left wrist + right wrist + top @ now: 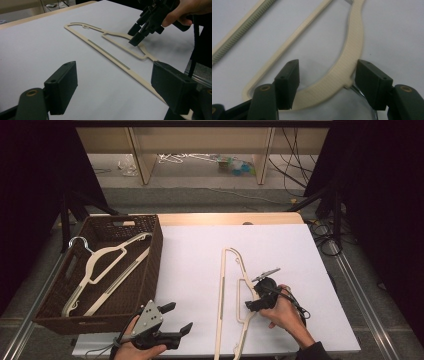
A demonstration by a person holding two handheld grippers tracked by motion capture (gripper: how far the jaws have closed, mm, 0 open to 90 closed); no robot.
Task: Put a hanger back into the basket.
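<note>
On the white surface (200,270), a cream hanger (231,305) lies flat.
Nearest, the left tongs (177,317) hover released, nothing between them. The right tongs (256,304) straddle the hanger's neck, partly closed, pads not yet pressing. The thin, flat plastic hanger runs lengthwise away from the person, metal hook to the right. Farther left, a brown basket (150,265) holds another hanger (107,270).
</note>
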